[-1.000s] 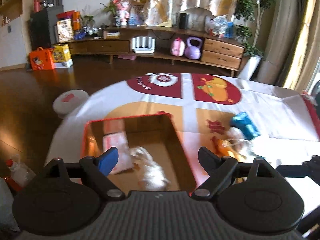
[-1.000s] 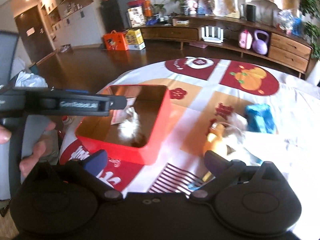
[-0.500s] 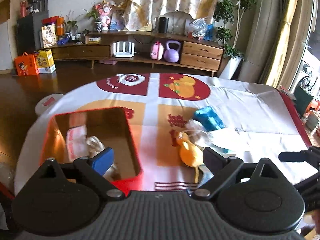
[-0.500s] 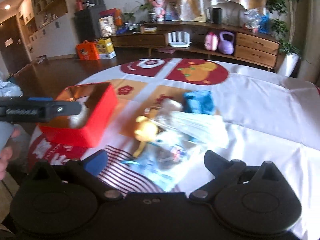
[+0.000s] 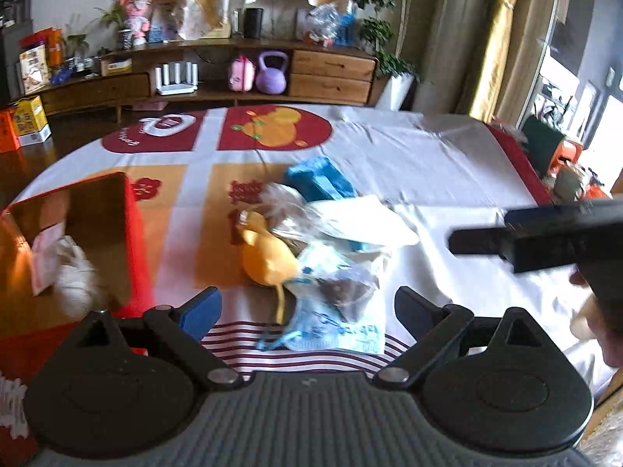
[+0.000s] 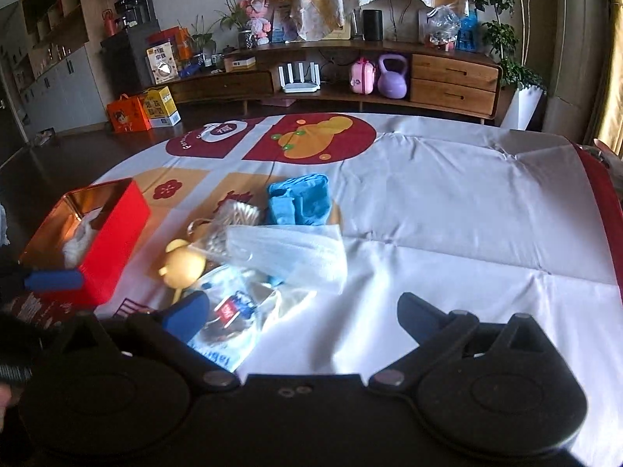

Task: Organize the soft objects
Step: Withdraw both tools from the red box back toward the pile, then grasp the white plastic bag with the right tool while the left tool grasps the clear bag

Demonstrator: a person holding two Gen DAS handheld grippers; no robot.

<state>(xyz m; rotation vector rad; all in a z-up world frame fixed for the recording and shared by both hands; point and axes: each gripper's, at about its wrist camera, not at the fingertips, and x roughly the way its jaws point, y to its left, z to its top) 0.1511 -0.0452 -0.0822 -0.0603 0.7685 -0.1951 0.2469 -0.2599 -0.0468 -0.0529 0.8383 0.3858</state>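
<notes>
Both tongs gape wide with nothing between them: the left gripper [image 5: 307, 309] hangs over a clear packet [image 5: 337, 303], the right gripper [image 6: 303, 311] beside it. The yellow plush [image 5: 266, 258] lies just beyond, a white fluffy toy [image 5: 76, 280] inside the red box [image 5: 134, 233].

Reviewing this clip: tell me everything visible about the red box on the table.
The red box is an open-topped rectangular container with glossy red outer walls and a shiny golden-orange inside. It sits upright on the printed tablecloth, left of the pile of soft items and apart from it. Inside lie a white fluffy item and a pale pink packet, the packet against the fluffy item. Neither claw touches the box.
</notes>
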